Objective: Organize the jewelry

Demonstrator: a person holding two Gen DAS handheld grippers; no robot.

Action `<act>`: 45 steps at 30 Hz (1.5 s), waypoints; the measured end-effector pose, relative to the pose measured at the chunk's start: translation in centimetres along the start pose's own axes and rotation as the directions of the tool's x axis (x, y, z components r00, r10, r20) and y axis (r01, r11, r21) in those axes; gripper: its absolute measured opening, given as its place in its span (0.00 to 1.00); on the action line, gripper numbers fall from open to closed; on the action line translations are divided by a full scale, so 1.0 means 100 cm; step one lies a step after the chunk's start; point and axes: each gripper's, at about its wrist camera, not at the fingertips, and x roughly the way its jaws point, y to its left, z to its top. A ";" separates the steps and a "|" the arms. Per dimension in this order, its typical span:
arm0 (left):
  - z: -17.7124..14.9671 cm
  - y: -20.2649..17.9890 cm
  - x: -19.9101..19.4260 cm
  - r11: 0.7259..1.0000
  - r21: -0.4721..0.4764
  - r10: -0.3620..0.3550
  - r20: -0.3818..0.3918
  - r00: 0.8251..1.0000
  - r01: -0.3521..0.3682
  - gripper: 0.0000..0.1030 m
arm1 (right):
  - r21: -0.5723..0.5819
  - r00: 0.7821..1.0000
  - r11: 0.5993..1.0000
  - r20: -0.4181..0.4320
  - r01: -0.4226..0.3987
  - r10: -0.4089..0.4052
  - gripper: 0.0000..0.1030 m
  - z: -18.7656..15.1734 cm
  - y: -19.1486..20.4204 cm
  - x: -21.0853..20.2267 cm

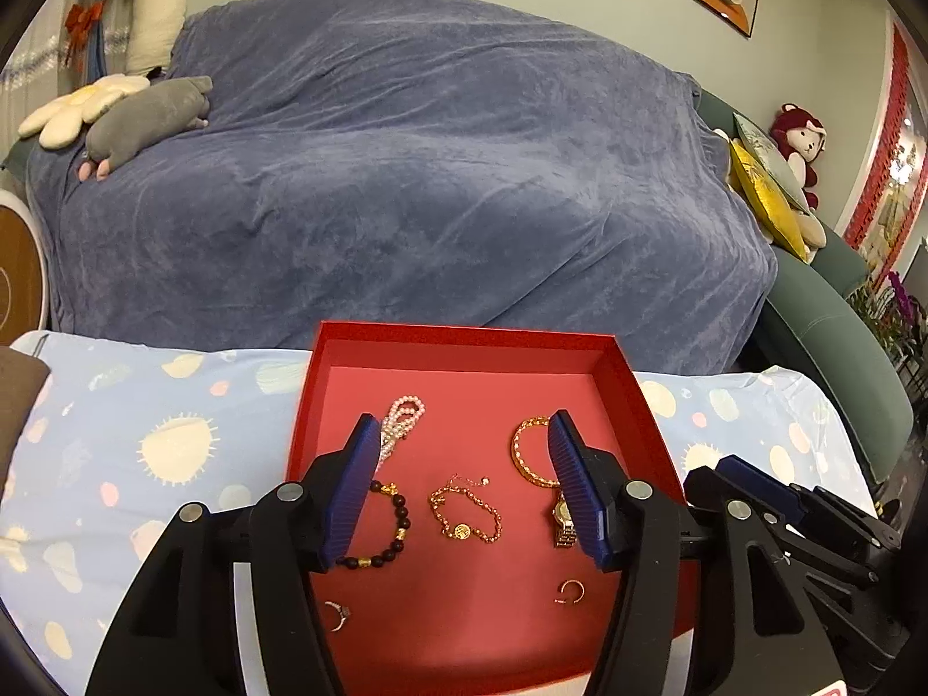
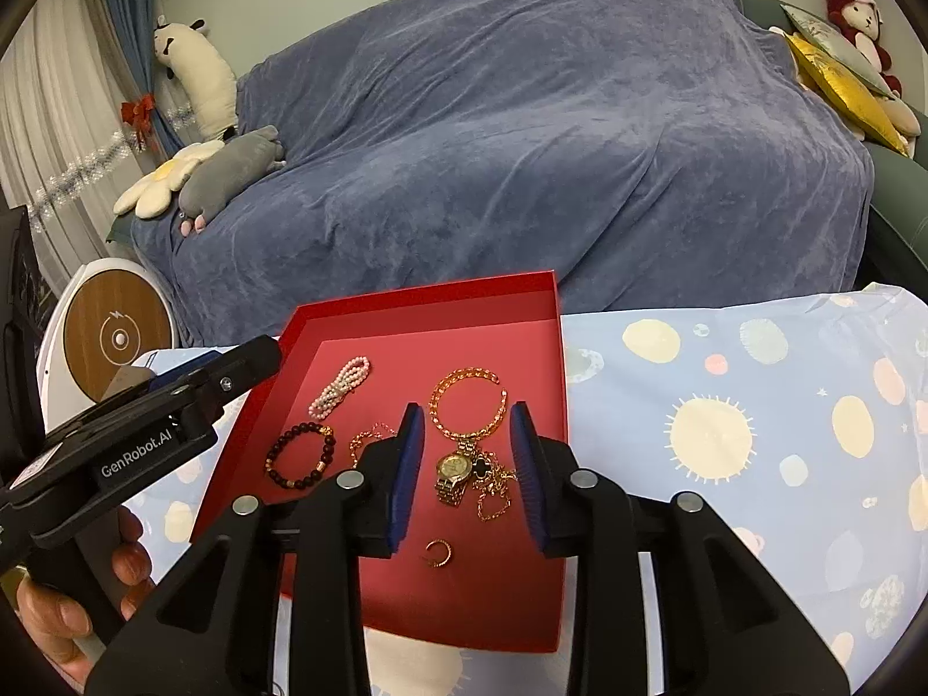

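**Red tray, jewelry laid out**

"GenRobot.AI" reads in white on the left gripper's [image 2: 232, 374] side. Red tray [image 1: 464, 333] sits on a spotted blue cloth [image 2: 754, 406].

Count inside:
- bracelets, three
- pearl strand [image 1: 403, 417], one, at 11 o'clock
- watch [image 2: 455, 472], one
- rings, two, near edge

Both jaws stand apart, empty; right gripper [image 2: 467, 478] straddles the watch.

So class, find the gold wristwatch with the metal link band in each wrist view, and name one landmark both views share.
Left wrist view: the gold wristwatch with the metal link band lies right of centre, partly hidden behind the right-hand blue pad.
Right wrist view: it lies near the centre, in the gap between the two pads.
Shared landmark: the small open gold ring nearer the camera.
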 end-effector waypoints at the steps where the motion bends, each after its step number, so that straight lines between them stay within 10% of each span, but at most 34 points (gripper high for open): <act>1: -0.002 0.001 -0.007 1.000 0.005 0.005 0.005 1.000 -0.005 0.56 | 0.001 1.000 1.000 0.000 -0.007 0.007 0.30 -0.003 0.001 -0.007; 20: -0.134 0.033 -0.105 0.998 0.007 0.066 -0.132 0.989 -0.066 0.72 | 0.010 0.999 0.999 -0.025 -0.042 0.042 0.46 -0.104 0.019 -0.111; 36: -0.193 0.003 -0.071 0.993 0.099 0.078 -0.206 0.975 -0.058 0.72 | -0.014 0.992 0.999 -0.123 -0.034 0.032 0.48 -0.154 0.015 -0.106; 45: -0.196 -0.008 -0.053 0.991 0.119 0.080 -0.234 0.969 -0.053 0.49 | -0.034 0.991 0.999 -0.129 -0.030 0.025 0.48 -0.154 0.015 -0.105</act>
